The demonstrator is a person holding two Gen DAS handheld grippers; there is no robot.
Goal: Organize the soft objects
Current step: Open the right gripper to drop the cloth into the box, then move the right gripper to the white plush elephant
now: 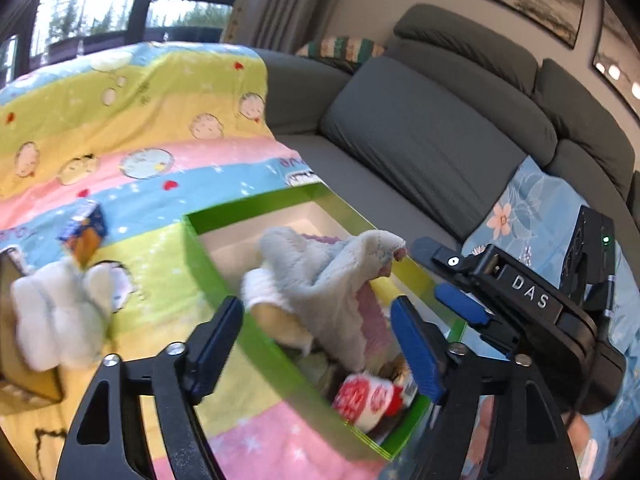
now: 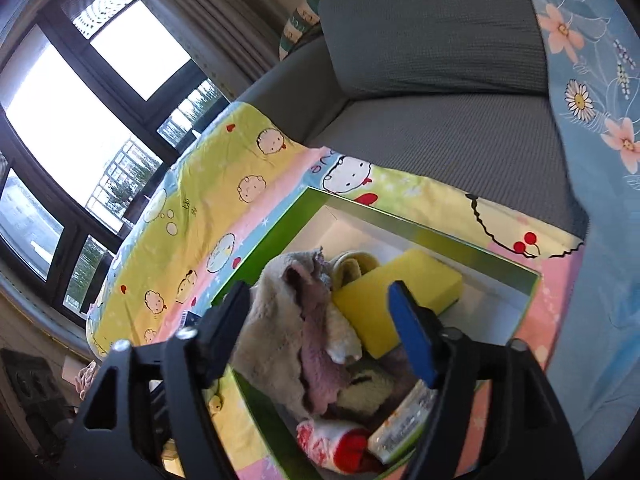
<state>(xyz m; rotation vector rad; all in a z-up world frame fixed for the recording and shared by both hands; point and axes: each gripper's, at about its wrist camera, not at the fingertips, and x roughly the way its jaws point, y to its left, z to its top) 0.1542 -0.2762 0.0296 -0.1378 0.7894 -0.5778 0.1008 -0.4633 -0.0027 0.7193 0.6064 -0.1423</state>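
Grey ribbed sofa [image 1: 420,140] behind, cartoon-print quilt [image 1: 140,128] in pastel stripes spread in front, glossy green box [image 1: 208,264] with a white inside set on the quilt as the landmark.

Mostly filled already, judging by the pile inside the box. Draped over that pile: a fluffy grey-and-pink towel [image 1: 340,280], quilted-looking, one corner peaked up above the box's rim. Beneath and beside it inside the box: a yellow sponge block [image 2: 404,292], smooth and square-edged; a rolled red-and-white cloth [image 1: 368,400] at the near end; a small printed packet [image 2: 404,428] next to that roll, lettering too blurred to read.

Left to do, apparently: a white fluffy bundle [image 1: 60,320] lying on the quilt well to the left of the box, blurred, close to a blue-and-orange carton [image 1: 86,232]. Whether the carton belongs with the soft things: cannot tell.

Left gripper [image 1: 320,344] spread wide above the box's near wall, nothing pinched. Right gripper [image 2: 320,328] likewise agape over the box, towel showing between the fingers but no pad pressing on it. Towel released into the box, by the look of it; no tucking down yet.
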